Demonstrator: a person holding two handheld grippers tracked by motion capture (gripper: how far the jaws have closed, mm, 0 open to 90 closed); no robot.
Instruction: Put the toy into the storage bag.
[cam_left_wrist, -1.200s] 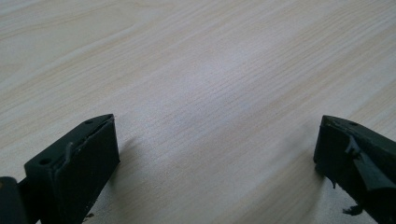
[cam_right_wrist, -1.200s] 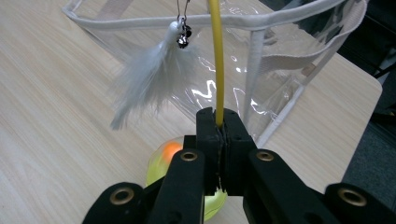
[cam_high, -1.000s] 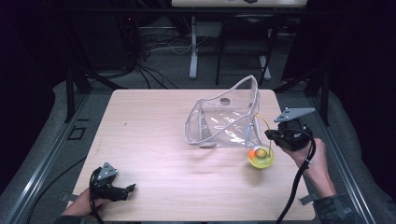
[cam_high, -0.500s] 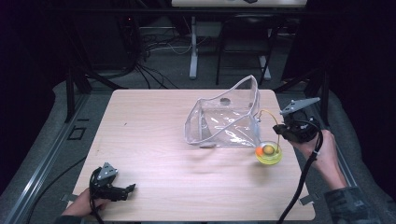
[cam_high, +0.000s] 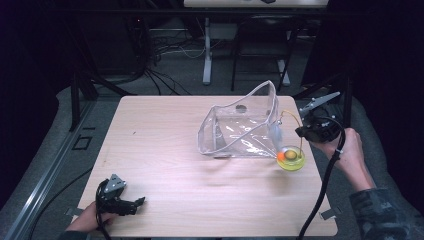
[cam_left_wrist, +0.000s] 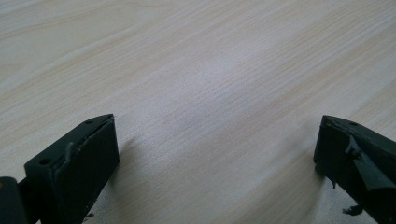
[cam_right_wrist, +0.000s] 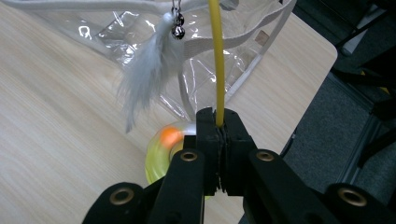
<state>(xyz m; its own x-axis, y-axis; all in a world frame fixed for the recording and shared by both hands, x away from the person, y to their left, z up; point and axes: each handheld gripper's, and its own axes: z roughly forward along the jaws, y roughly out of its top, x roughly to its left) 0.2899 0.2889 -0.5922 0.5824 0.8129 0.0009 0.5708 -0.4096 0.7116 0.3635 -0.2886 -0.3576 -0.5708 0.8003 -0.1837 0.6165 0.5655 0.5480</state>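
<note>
My right gripper (cam_high: 301, 132) (cam_right_wrist: 218, 122) is shut on a thin yellow wand (cam_right_wrist: 215, 56) that arches over (cam_high: 289, 114) toward the clear bag. A white feather (cam_right_wrist: 147, 70) (cam_high: 275, 134) and a small bell (cam_right_wrist: 177, 31) dangle from its end. Below sits the toy's round yellow base (cam_high: 291, 159) (cam_right_wrist: 156, 161) with an orange ball (cam_high: 281, 156) (cam_right_wrist: 169, 135), beside the right front corner of the clear plastic bag (cam_high: 242, 127) (cam_right_wrist: 243, 51). My left gripper (cam_high: 136, 202) (cam_left_wrist: 215, 154) rests open on the table's front left, with bare wood between its jaws.
The light wooden table (cam_high: 165, 150) has its right edge close behind the right hand (cam_high: 350, 155). A black cable (cam_high: 322, 195) trails from the right gripper over the table's front right. Dark floor, cables and frame legs surround the table.
My right gripper has moved up and toward the table's right rear with the wand. The yellow base has shifted right along with it. The left gripper has stayed put.
</note>
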